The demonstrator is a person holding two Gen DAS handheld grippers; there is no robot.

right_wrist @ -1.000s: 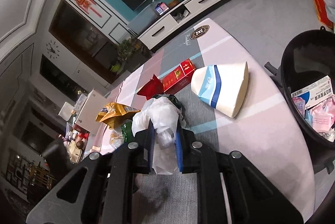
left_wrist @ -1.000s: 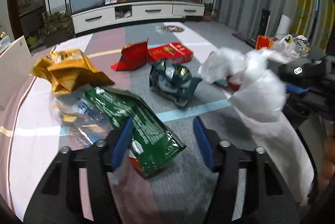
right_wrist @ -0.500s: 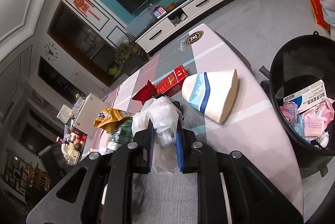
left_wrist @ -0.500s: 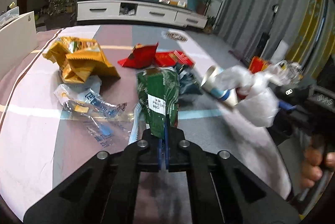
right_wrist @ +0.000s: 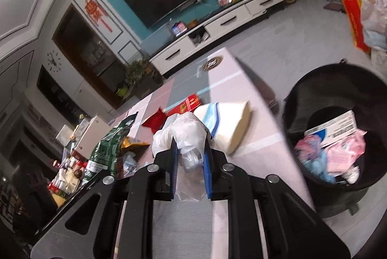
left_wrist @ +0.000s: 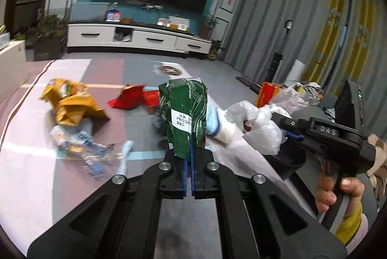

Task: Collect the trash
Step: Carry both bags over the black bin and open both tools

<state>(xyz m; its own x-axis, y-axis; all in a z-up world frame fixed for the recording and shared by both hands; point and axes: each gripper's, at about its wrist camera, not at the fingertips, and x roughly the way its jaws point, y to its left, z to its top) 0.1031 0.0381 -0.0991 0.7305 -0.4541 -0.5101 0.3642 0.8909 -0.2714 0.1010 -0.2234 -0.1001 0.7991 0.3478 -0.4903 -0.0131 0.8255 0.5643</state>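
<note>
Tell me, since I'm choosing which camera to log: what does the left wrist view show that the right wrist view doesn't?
Only left: the person's hand gripping the right tool, crumpled clear plastic wrapper.
Only right: round black trash bin holding a white carton and pink packets.
Both: green foil snack bag in the left gripper, white plastic bag in the right gripper.

Snack bag stands between crumpled wrapper (left) and plastic bag; bin beside table's right edge
</note>
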